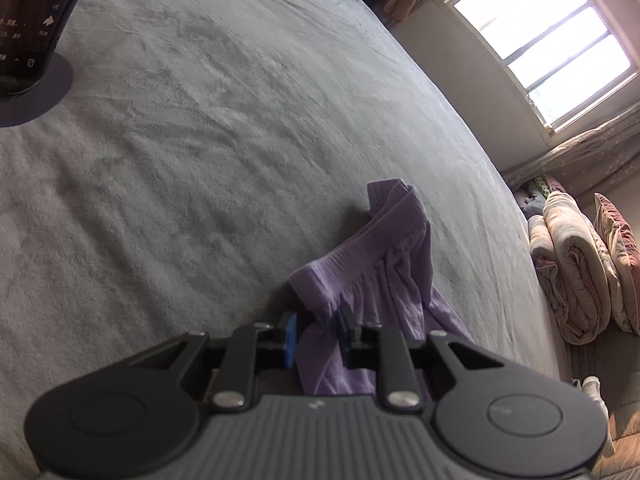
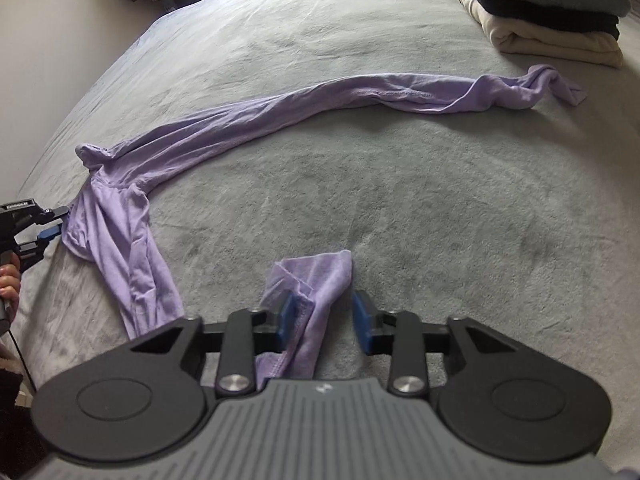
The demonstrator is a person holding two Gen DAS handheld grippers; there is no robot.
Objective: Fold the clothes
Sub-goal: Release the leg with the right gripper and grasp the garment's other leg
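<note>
The step in hand is taking hold of the purple leggings (image 2: 248, 120), strung out across the grey bed (image 2: 400, 220). The left tool (image 1: 316, 334) is narrowed on the waistband fabric (image 1: 352, 264) bunched just ahead of it. The right tool (image 2: 324, 316) stands fairly wide, a leg end (image 2: 316, 280) lying against its left pad, not yet pinched. Next, I judge, both ends want lifting and drawing taut. Only the right view shows the folded stack (image 2: 552, 12) far ahead; only the left shows the window (image 1: 548, 40).
</note>
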